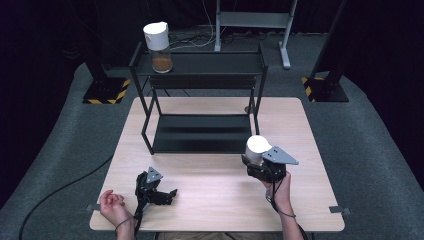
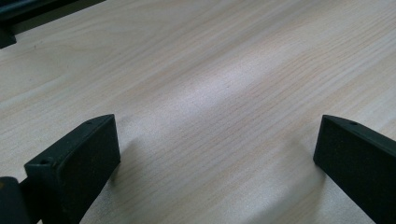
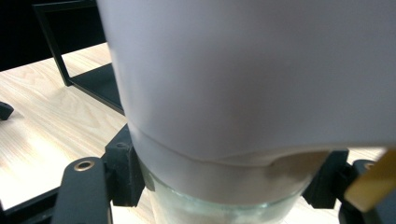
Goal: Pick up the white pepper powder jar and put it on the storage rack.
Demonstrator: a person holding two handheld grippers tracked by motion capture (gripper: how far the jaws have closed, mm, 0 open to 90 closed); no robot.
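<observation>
My right gripper (image 1: 254,161) is shut on a glass jar with a white lid (image 1: 258,145), held upright just above the table's right side, in front of the black shelf rack (image 1: 200,64). In the right gripper view the jar (image 3: 243,93) looms close, and both pads (image 3: 122,172) press on its glass below the lid. My left gripper (image 1: 162,192) rests on the table near the front left, open, with bare wood between its jaws (image 2: 217,158). A second white-lidded jar (image 1: 159,42) with brown contents stands on the rack's top shelf at the left.
The rack's lower shelf (image 1: 200,132) is bare. The wooden table (image 1: 215,195) has free room between the two grippers. A person's left hand (image 1: 112,202) lies by the front left edge. A cable (image 1: 65,187) trails over the grey floor.
</observation>
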